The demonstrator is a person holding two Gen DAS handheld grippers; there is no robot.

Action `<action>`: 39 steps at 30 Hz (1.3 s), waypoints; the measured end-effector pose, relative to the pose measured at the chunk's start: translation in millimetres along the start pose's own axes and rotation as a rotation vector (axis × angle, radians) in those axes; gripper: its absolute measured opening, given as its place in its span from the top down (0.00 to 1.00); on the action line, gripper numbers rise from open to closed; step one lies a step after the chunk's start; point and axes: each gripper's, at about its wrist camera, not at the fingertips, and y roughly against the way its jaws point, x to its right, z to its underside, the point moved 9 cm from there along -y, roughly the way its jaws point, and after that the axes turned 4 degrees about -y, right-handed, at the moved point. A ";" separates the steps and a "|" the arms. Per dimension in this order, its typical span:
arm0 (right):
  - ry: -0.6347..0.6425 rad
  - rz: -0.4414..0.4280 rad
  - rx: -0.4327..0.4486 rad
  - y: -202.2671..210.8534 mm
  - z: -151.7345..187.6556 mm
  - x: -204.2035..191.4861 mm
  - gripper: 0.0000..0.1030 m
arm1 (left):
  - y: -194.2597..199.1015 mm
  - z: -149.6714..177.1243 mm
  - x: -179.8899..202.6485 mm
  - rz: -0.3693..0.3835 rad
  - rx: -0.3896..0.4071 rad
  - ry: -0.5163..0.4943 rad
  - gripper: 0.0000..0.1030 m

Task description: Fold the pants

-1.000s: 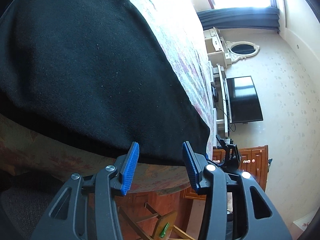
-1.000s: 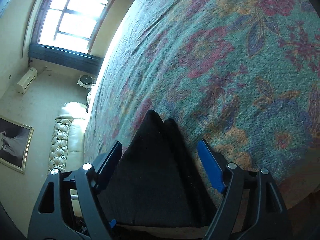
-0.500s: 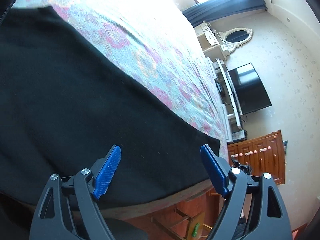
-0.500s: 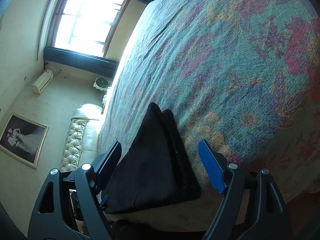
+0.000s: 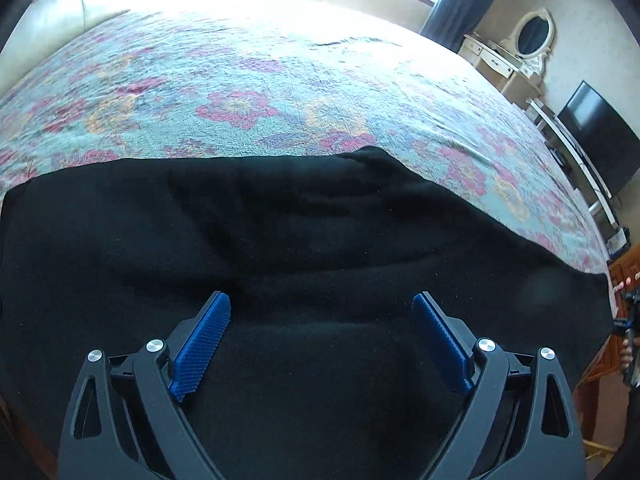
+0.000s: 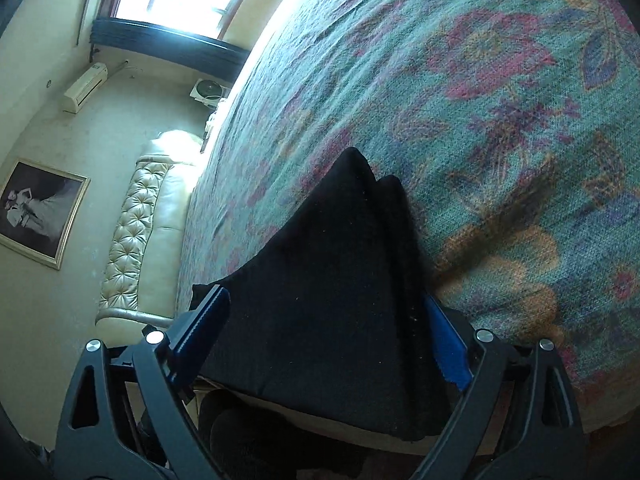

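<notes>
Black pants (image 5: 320, 232) lie flat along the near edge of a floral bedspread (image 5: 280, 80). In the left wrist view they fill the lower half of the picture. My left gripper (image 5: 320, 298) hovers over their middle, tilted down. Its jaws are opening, and the blue pads (image 5: 204, 332) stand wide apart without pinching any cloth. In the right wrist view one narrow end of the pants (image 6: 332, 240) runs between the fingers of my right gripper (image 6: 324, 296). Those jaws are opening too. The cloth spans the gap and partly covers the right pad (image 6: 448, 344).
A cream tufted sofa (image 6: 136, 232) stands beyond the bed's far side under a window. A white dressing table with an oval mirror (image 5: 532, 36), a black TV (image 5: 596, 136) and a wooden cabinet (image 5: 624, 264) line the right wall. The bed edge drops off just below the pants.
My left gripper swung from the pants' corner at the bed edge to over their middle, rolling level, and its jaws spread wide. My right gripper's jaws widened and came closer around the pants' end.
</notes>
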 end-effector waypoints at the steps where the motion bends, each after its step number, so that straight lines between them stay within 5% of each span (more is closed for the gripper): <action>1: -0.002 -0.002 -0.006 4.0 1.3 2.0 0.11 | -1.9 3.0 3.9 -0.036 0.004 -0.043 0.11; 2: 0.006 0.015 -0.016 4.4 2.1 3.3 0.13 | -5.7 4.8 7.3 -0.072 0.001 -0.087 0.10; 4: 0.031 0.086 -0.054 -2.6 5.5 5.4 0.52 | -14.2 -0.5 8.4 -0.112 -0.003 -0.118 0.05; 6: 0.025 0.130 -0.097 -10.8 11.5 9.0 0.77 | -13.6 -3.1 2.0 -0.110 -0.003 -0.081 0.05; 7: 0.031 0.146 -0.102 -13.2 14.7 9.7 0.79 | -13.0 -5.0 0.1 -0.099 -0.005 -0.064 0.05; 12: 0.079 0.247 -0.023 -6.2 18.4 0.8 0.83 | -0.6 -5.5 -2.9 -0.071 0.003 -0.103 0.05; 15: 0.127 0.319 0.038 3.9 15.9 -13.2 0.85 | 11.5 -2.7 -16.3 -0.168 0.035 -0.157 0.05; 19: 0.170 0.376 0.071 12.7 13.6 -32.7 0.85 | 34.4 -0.3 -47.2 -0.207 0.079 -0.122 0.05; 29: 0.224 0.370 0.137 26.0 18.8 -103.8 0.85 | 72.8 -0.2 -125.7 -0.227 0.122 0.025 0.05; 39: 0.339 0.315 0.143 4.7 46.2 -224.0 0.85 | 80.5 -2.9 -120.5 -0.240 0.132 -0.003 0.05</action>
